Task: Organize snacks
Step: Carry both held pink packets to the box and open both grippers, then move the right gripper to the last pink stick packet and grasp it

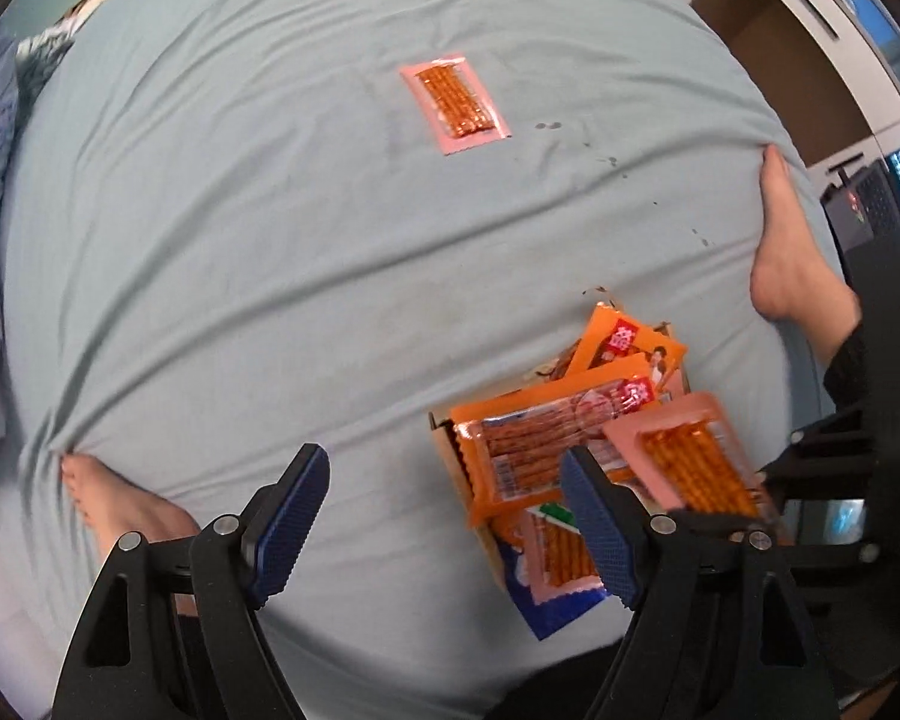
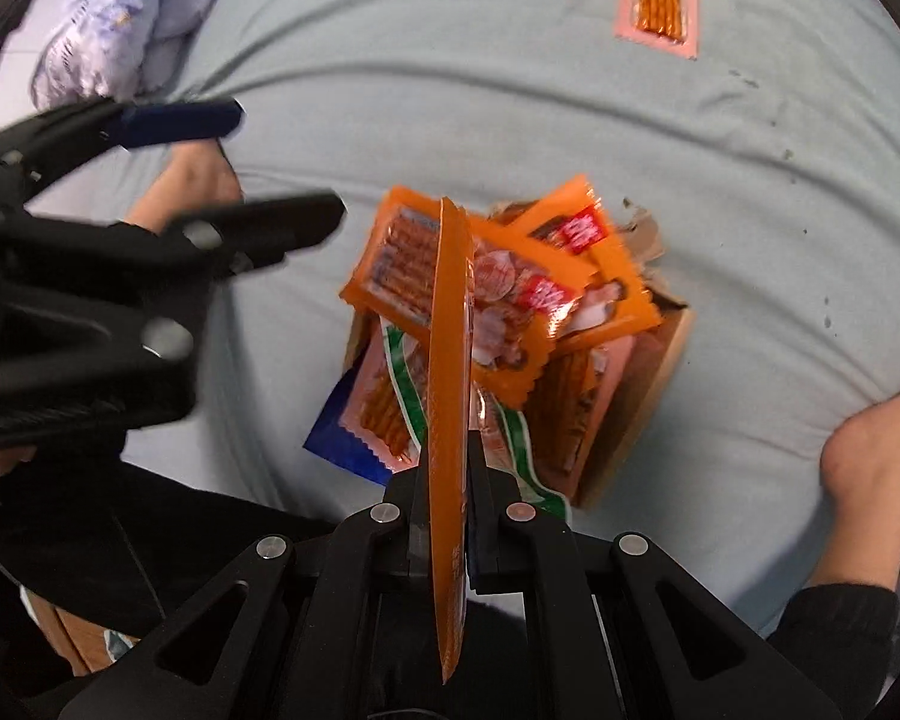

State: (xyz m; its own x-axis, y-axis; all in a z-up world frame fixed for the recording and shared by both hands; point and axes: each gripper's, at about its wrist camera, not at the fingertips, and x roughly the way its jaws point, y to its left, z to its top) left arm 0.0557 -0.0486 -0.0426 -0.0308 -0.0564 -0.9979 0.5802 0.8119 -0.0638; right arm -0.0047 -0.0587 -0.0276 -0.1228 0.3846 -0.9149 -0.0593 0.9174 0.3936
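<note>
Pale blue-green bedsheet (image 1: 222, 228), soft and creased, is the surface we work on, with the person's bare feet resting on it at either side. Nearest to us, our right gripper (image 2: 450, 480) is clamped on an orange snack packet (image 2: 449, 360), which we see edge-on, standing up out of the jaws over the pile. We judge it light and thin, a crinkly plastic sleeve that is stiff enough to hold its shape when pinched low but liable to slide, so a firm bite across the flat sealed margin suits it better than squeezing the brittle sticks inside. Our left gripper (image 1: 444, 516) points down at the sheet with its jaws spread wide and nothing between them, just beside the pile. Just past the fingertips sits the cardboard box (image 2: 660, 360), low and already overfull: more orange packets (image 1: 546, 438), pink ones with orange sticks, and a blue wrapper (image 2: 342, 438) poking out at one corner lie heaped and overlapping, tilted every way. Those glossy films will likely slip over each other, so we would set the held packet down flat instead of dropping it on the slope. Farthest off, well apart from the box, one pink packet (image 1: 456, 105) lies alone and flat on the sheet; its crimped end border looks like the safest place to pinch. A patterned pillow (image 2: 108, 30) lies beyond.
</note>
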